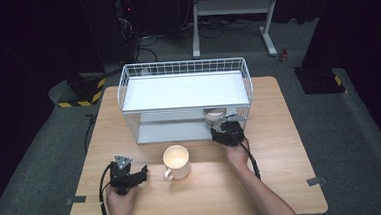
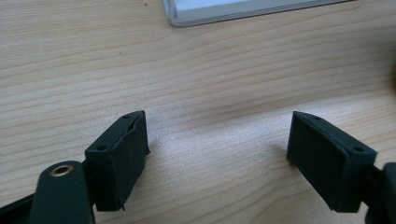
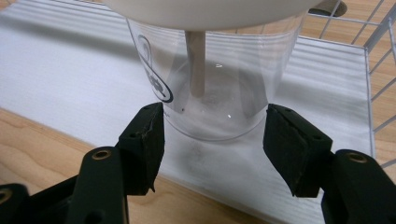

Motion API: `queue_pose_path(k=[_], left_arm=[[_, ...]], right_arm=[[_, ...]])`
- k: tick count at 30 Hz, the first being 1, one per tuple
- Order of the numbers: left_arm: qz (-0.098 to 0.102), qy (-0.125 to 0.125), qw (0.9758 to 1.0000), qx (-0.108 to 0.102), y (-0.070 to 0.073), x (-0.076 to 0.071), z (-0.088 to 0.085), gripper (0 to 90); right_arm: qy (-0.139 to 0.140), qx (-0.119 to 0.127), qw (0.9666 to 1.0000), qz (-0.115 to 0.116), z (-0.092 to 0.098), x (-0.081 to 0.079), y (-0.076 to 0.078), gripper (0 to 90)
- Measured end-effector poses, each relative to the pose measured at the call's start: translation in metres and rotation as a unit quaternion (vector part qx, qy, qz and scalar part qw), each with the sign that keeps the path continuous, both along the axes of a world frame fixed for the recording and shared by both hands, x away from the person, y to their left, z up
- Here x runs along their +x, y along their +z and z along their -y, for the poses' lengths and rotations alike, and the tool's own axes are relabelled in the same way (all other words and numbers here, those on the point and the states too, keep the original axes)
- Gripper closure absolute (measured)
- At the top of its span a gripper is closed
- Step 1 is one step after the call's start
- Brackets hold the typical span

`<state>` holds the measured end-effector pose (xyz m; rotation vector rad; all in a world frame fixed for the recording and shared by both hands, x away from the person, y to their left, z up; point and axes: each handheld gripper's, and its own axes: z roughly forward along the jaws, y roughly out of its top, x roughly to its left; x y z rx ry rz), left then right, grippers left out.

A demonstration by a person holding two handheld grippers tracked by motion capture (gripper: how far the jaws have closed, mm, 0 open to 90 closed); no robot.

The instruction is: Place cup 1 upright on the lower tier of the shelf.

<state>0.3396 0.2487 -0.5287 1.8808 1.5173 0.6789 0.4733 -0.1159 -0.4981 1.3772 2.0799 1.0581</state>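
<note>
A light wooden table carries a white wire rack with 2 flat white shelves, set toward its far side. In front of the rack stands a cream ceramic mug, handle turned toward the person.

The right gripper reaches in at the rack's lower shelf, near its right end. In the right gripper view its 2 black jaws are spread on either side of a clear plastic cup with a white lid, which stands upright on the lower shelf. The left pad sits right at the cup's base and may be touching it; the right pad sits just beside the wall, so the cup is bracketed, not pinched. A pale straw or stick stands inside the cup, and a dark printed mark shows on its wall.

The left gripper is held low over the table to the left of the mug. In the left gripper view its jaws are spread wide over bare wood, with the rack's front corner beyond.
</note>
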Motion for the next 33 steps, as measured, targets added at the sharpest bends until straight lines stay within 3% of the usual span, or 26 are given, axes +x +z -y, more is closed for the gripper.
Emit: queue_pose_path(k=[14,25,28,33], left_arm=[[0.0,0.001,1.0,0.001,0.0,0.0,0.0,20.6],[0.001,0.002,1.0,-0.001,0.0,0.0,0.0,20.6],[0.001,0.002,1.0,-0.001,0.0,0.0,0.0,20.6],[0.001,0.002,1.0,-0.001,0.0,0.0,0.0,20.6]], right_arm=[[-0.011,-0.008,0.9999,0.0,-0.001,0.008,-0.005,49.0],[-0.018,-0.014,0.9997,-0.001,-0.006,0.018,0.0,49.2],[-0.025,-0.007,0.9995,-0.016,-0.008,0.019,-0.001,49.1],[-0.025,-0.018,0.9995,-0.009,-0.009,0.024,-0.001,49.0]])
